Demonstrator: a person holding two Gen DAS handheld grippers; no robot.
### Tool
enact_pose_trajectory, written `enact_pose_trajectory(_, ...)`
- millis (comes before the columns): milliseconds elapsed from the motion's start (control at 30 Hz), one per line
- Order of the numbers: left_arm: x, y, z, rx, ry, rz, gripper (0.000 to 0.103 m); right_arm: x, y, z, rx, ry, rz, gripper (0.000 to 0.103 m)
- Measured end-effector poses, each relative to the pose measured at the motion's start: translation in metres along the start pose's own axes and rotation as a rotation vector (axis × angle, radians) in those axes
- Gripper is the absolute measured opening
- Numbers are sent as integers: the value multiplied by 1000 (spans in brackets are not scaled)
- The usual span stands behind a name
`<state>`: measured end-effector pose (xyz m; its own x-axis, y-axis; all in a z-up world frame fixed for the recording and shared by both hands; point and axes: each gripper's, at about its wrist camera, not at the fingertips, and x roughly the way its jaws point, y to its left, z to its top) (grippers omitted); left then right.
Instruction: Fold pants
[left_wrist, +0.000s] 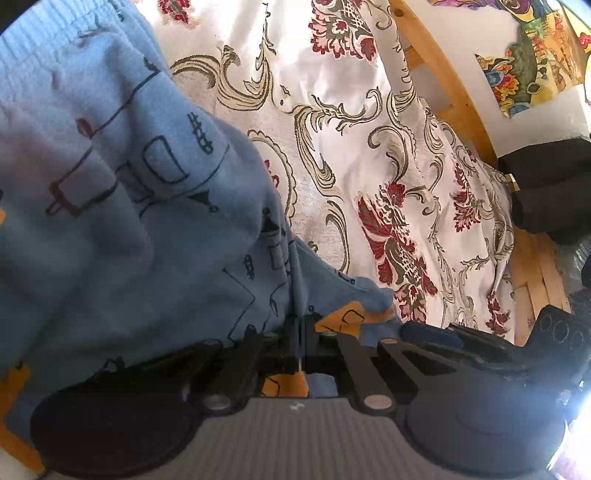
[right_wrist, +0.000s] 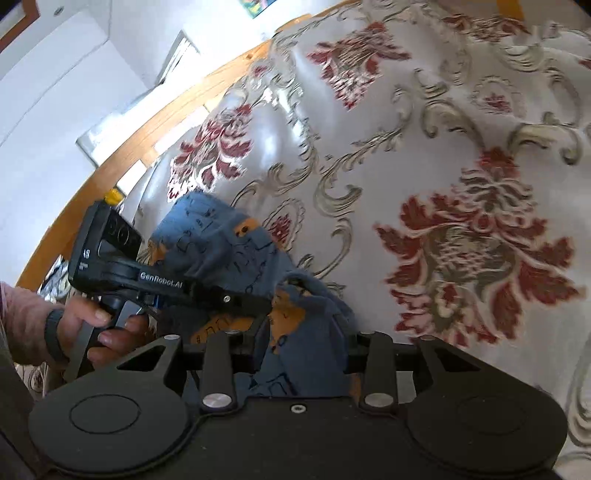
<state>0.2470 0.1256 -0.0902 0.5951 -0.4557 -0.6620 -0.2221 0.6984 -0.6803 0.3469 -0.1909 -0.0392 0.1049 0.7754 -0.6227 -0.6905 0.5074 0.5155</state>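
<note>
The left gripper (left_wrist: 300, 334) has its fingers pressed together on a fold of the pants (left_wrist: 122, 206), low and close in its own view. In the right wrist view the left gripper (right_wrist: 271, 301) reaches in from the left, carried by a hand (right_wrist: 92, 328) wrapped round its handle, with a dark band on the wrist and a pink sleeve behind. The right gripper (right_wrist: 306, 347) sits just beside it on the right, its fingers closed on bunched cloth.
</note>
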Motion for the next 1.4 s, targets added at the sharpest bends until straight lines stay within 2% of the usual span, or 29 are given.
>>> enact_pose_trajectory(67, 0, 0, 0, 1, 2, -3, 1, -5, -5, 1, 13, -18, -20, 39)
enact_pose_trajectory(133, 0, 2, 1, -2, 2, -5, 1, -2, -7, 3, 12, 4, -23, 39)
enact_pose_trajectory(300, -1, 5, 2, -14, 7, -14, 1, 8, 3, -2, 33, 89, 108, 34)
enact_pose_trajectory(433, -1, 7, 2, -26, 10, -27, 1, 10, 13, 3, 21, 76, 124, 38)
enact_pose_trajectory(567, -2, 11, 2, -38, 12, -45, 1, 26, -6, 11, 156, 51, 138, 42)
enact_pose_trajectory(700, -10, 18, 0, -29, 12, -68, 3, 42, -28, 10, 362, 38, 202, 45)
enact_pose_trajectory(767, -17, 22, -2, -13, 0, -73, 3, 47, -28, 11, 416, 24, 214, 41)
enact_pose_trajectory(800, -21, 23, -3, 1, -7, -69, 3, 49, -27, 12, 431, 17, 191, 19)
enact_pose_trajectory(833, -24, 24, -3, 16, -13, -61, 3, 50, -25, 14, 437, 10, 157, 3)
enact_pose_trajectory(933, -34, 28, -3, 53, -28, -35, 3, 39, -24, 24, 392, -50, 80, 2)
enact_pose_trajectory(1033, -42, 39, -6, 66, -33, -41, 3, 24, -37, 41, 372, -106, 36, 1)
enact_pose_trajectory(1100, -48, 45, -9, 85, -42, -33, 3, 18, -50, 50, 326, -130, -58, 0)
enact_pose_trajectory(1167, -53, 46, -10, 88, -43, -22, 3, 15, -72, 53, 382, -139, -68, 0)
enact_pose_trajectory(1233, -57, 41, -11, 118, -37, 2, 3, 3, -70, 53, 336, -154, -104, 4)
enact_pose_trajectory(1267, -60, 35, -10, 140, -36, 20, 3, -5, -61, 53, 285, -153, -116, 12)
enact_pose_trajectory(1300, -63, 29, -11, 164, -42, 27, 13, -13, -51, 51, 244, -148, -113, 20)
enact_pose_trajectory(1333, -70, 20, -11, 206, -63, 35, 21, -22, -38, 48, 215, -135, -87, 24)
enact_pose_trajectory(1367, -77, 13, -10, 252, -94, 47, 45, -30, -26, 43, 192, -118, -50, 36)
enact_pose_trajectory(1400, -83, 9, -10, 280, -126, 61, 57, -36, -12, 36, 170, -101, -17, 52)
